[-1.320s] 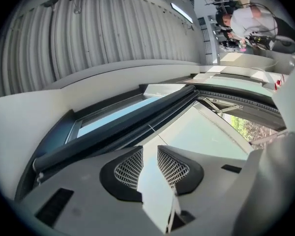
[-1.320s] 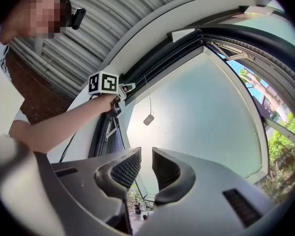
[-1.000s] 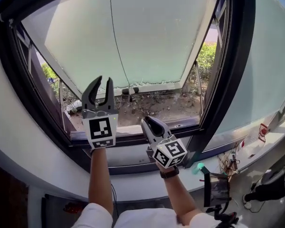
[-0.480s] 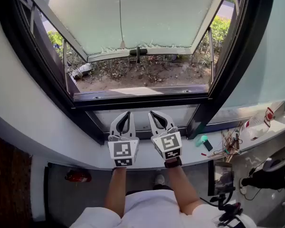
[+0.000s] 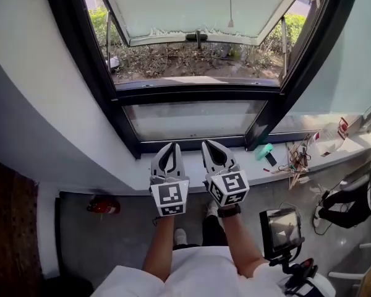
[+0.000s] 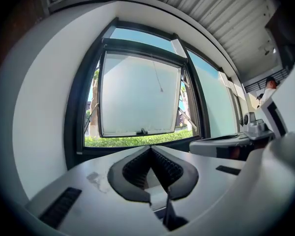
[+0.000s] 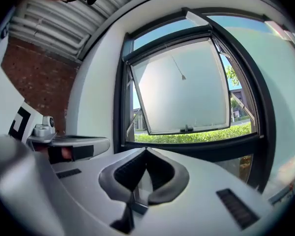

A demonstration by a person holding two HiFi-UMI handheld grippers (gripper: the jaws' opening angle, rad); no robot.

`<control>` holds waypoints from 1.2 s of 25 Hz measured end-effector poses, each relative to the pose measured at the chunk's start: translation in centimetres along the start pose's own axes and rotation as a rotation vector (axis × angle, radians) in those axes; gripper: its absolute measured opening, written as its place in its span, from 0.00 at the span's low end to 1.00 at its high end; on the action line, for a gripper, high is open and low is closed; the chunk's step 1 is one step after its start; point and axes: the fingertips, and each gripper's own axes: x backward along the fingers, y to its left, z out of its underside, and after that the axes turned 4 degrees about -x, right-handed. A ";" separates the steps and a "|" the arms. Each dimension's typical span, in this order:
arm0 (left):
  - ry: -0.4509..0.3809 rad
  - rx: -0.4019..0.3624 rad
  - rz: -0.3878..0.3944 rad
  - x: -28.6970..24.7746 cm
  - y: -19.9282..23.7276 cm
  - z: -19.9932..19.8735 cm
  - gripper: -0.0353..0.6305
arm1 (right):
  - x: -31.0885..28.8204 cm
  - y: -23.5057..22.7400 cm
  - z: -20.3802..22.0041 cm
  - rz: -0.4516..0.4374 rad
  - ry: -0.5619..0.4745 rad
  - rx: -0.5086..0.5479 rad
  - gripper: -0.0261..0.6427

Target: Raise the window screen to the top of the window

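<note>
The black-framed window (image 5: 191,94) has its frosted sash (image 5: 191,5) swung outward, handle (image 5: 198,37) on its lower edge. A thin pull cord (image 5: 230,8) hangs down before the pane and ends in a small weight. I cannot make out a screen apart from this pane. My left gripper (image 5: 172,145) and right gripper (image 5: 208,143) sit side by side below the window, just over the white sill (image 5: 142,178). Both are shut with nothing between the jaws. In the left gripper view the left gripper (image 6: 150,147) points level at the sash (image 6: 137,97); in the right gripper view the right gripper (image 7: 146,149) does too.
On the sill to the right lie a green object (image 5: 264,151), loose wires (image 5: 294,166) and a white packet (image 5: 331,135). A red object (image 5: 102,205) sits on the floor at left. A small monitor on a stand (image 5: 279,228) is by my right side. Brick wall (image 5: 12,228) at far left.
Both grippers came down from in front of the window opening to just over the sill. Their jaws, open a second ago, have closed. Head view has tilted downward.
</note>
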 end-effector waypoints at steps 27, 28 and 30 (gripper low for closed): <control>-0.076 -0.040 0.124 4.9 -5.6 -4.9 0.05 | 8.2 1.5 -5.7 0.048 -0.117 0.094 0.04; -0.073 -0.039 0.123 4.8 -5.9 -4.8 0.05 | 8.5 1.3 -5.7 0.047 -0.116 0.094 0.04; -0.062 -0.038 0.121 4.7 -6.4 -4.7 0.05 | 8.9 0.9 -5.8 0.047 -0.114 0.092 0.04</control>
